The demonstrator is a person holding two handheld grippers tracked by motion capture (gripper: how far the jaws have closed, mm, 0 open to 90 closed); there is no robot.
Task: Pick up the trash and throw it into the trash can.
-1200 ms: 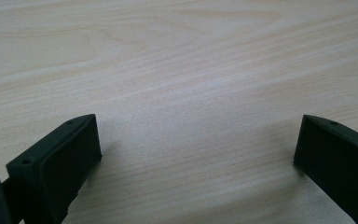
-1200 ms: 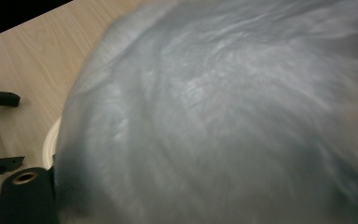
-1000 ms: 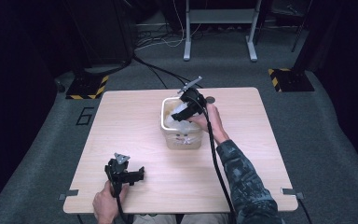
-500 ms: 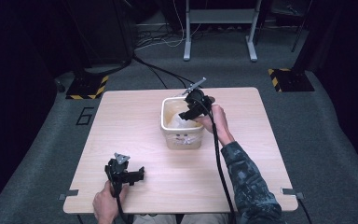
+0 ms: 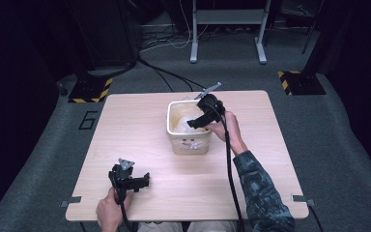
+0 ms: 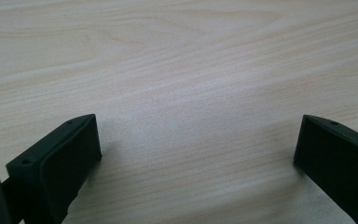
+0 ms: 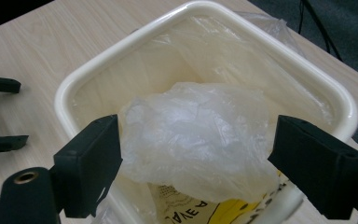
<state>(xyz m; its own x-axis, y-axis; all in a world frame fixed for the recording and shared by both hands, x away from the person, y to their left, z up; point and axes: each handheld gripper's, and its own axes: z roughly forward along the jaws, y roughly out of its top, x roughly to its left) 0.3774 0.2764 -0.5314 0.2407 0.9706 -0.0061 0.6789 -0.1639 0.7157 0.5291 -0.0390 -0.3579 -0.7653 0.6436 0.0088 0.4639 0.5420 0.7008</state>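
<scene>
Work in hand: lining the cream bin (image 5: 187, 140) with the clear plastic bag (image 7: 200, 140), as I judge it.
Where the bag is: inside the bin, bunched up in a loose heap near the rim; part of the film already lies over the far wall.
Where the bin is: upright on the table (image 5: 125, 130), a little beyond its middle.
Key relation: the bag heap lies straight ahead of the right gripper (image 7: 196, 154), between its two jaws and slightly beyond them.
Right gripper state: jaws have just been opening, now spread apart; the left pad seems to brush the film, but I cannot tell for sure.
Nearer hand: the right one, at the bin rim.
Left gripper (image 6: 196, 144): released, jaws wide over bare wood, well apart from the bin.
</scene>
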